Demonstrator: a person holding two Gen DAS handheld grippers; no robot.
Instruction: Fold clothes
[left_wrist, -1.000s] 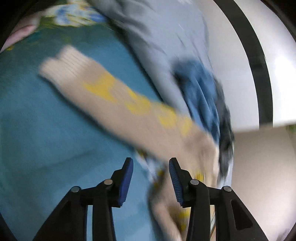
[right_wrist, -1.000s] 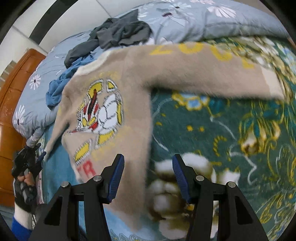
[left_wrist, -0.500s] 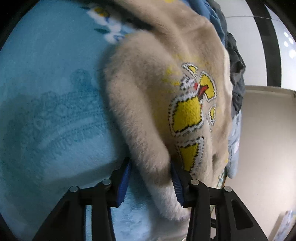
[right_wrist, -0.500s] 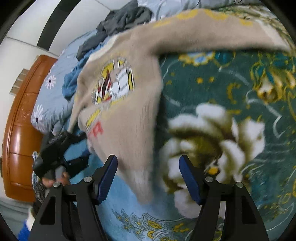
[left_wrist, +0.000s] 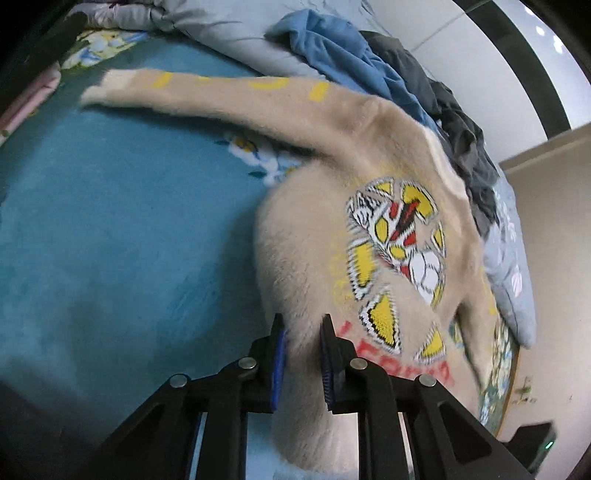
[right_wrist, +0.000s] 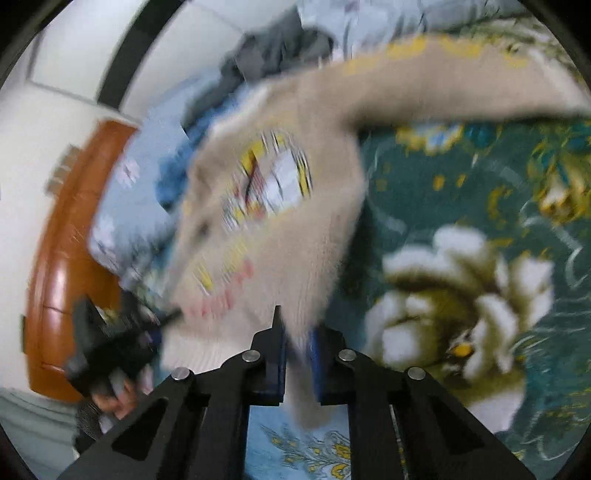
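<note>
A beige fuzzy sweater (left_wrist: 369, 177) with a yellow, red and white picture on its front lies on a teal floral blanket (left_wrist: 110, 221). One sleeve stretches out to the far left. My left gripper (left_wrist: 302, 343) is shut on the sweater's lower hem at one corner. In the right wrist view the same sweater (right_wrist: 295, 229) is blurred, and my right gripper (right_wrist: 297, 350) is shut on the other corner of its hem. The left gripper (right_wrist: 110, 343) shows there at the lower left, held by a hand.
A blue garment (left_wrist: 343, 55) and a dark grey garment (left_wrist: 454, 122) are piled on a pale blue quilt (left_wrist: 509, 280) behind the sweater. A wooden headboard (right_wrist: 62, 258) stands at the left in the right wrist view. A white wall is behind.
Both grippers have closed on the sweater's hem; a second ago both were open. The sweater is now pulled up from the blanket, and the right view is blurred by motion.
</note>
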